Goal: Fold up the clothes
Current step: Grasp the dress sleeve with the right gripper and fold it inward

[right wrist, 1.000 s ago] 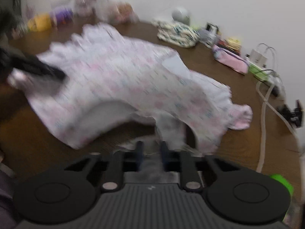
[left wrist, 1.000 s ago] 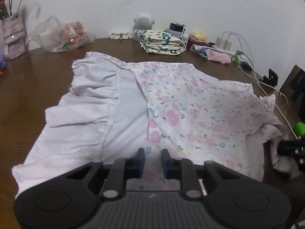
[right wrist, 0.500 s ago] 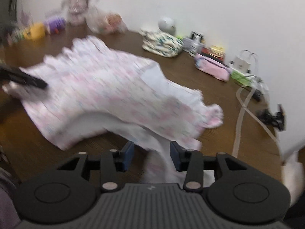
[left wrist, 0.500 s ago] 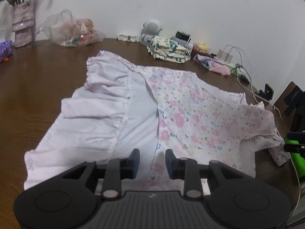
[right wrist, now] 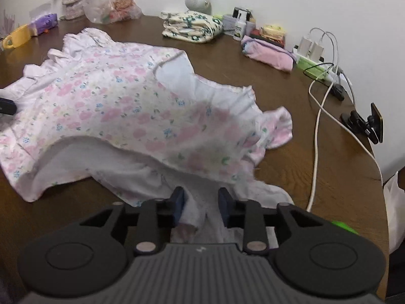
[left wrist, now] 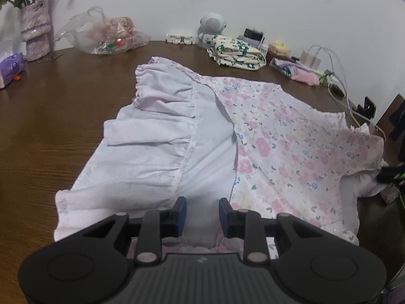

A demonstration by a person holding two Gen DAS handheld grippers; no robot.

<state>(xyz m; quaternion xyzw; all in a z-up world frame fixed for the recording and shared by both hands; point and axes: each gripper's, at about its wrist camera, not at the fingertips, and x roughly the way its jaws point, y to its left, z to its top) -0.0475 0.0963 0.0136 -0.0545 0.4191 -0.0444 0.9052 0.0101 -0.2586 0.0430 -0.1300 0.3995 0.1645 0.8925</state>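
A pink floral garment [left wrist: 278,147] with a white ruffled side [left wrist: 157,152] turned over lies spread on the brown wooden table [left wrist: 50,126]. My left gripper [left wrist: 202,214] sits at its near hem, jaws apart. White cloth lies loose between the pads, which do not press on it. In the right wrist view the same garment [right wrist: 121,106] stretches away to the left. My right gripper [right wrist: 200,202] is over the bunched white hem [right wrist: 200,210], and its jaws are closing with that cloth between them, unclamped. The left gripper's fingertip [right wrist: 6,107] shows at the left edge.
Along the back wall are a folded green-flowered cloth [left wrist: 238,53], a plastic bag [left wrist: 106,35], a vase [left wrist: 35,27] and a round white speaker [left wrist: 212,22]. A pink pouch [right wrist: 268,53], chargers with white cables [right wrist: 316,116] and a black clamp [right wrist: 364,124] sit near the table's right edge.
Both grippers were shut on the hem a second ago and now have their jaws apart. The right one opened wider, then narrowed, and drew back with the garment settling flatter.
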